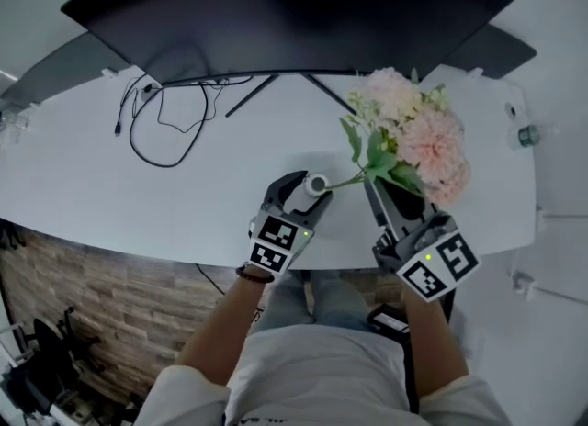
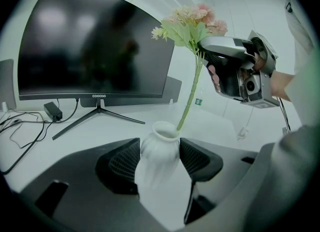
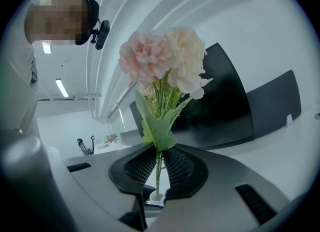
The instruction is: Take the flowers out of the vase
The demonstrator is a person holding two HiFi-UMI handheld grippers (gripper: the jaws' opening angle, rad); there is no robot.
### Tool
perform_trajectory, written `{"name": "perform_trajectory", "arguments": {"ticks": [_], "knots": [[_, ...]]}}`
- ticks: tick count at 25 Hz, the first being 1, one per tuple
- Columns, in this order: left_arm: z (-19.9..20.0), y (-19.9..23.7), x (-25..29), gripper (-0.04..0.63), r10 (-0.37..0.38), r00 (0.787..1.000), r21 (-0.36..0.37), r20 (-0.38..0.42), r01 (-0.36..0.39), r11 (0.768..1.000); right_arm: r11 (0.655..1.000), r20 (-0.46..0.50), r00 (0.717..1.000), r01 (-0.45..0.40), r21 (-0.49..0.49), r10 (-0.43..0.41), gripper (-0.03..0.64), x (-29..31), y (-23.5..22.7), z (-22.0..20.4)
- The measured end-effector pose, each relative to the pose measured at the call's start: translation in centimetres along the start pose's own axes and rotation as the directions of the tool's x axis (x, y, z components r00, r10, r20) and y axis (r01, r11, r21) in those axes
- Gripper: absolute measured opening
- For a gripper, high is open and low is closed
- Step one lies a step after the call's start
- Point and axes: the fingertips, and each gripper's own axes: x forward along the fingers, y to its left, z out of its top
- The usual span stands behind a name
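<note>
A small white vase point(image 1: 317, 184) point(image 2: 160, 151) stands near the desk's front edge, and my left gripper point(image 1: 299, 196) point(image 2: 160, 160) is shut on its body. A bunch of pink and cream flowers point(image 1: 418, 135) point(image 3: 162, 58) with green leaves rises from it on a long green stem point(image 2: 190, 98) point(image 3: 158, 176). The stem's lower end still sits in the vase mouth point(image 3: 156, 196). My right gripper point(image 1: 390, 193) point(image 3: 158, 168) is shut on the stem just under the leaves, above and to the right of the vase.
A large curved black monitor point(image 1: 285, 11) point(image 2: 95, 43) on a thin-legged stand fills the back of the white desk point(image 1: 110, 185). Black cables point(image 1: 161, 126) lie at the back left. A small plug block point(image 2: 52, 110) sits by the monitor foot.
</note>
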Motion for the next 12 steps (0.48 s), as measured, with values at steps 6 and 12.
{"name": "perform_trajectory", "arguments": {"ticks": [6,12], "knots": [[-0.07,0.35,-0.03,0.252,0.000,1.000,-0.003,-0.002,0.000,1.000,1.000,-0.012,1.000,0.021,-0.008,-0.021,0.067,-0.40,-0.49,-0.14],[0.01,0.84,-0.16,0.252,-0.004,1.000,-0.003,-0.008,0.004,1.000,0.999,-0.036,0.999,0.039,-0.009,-0.039,0.067,-0.61,-0.99,-0.86]]}}
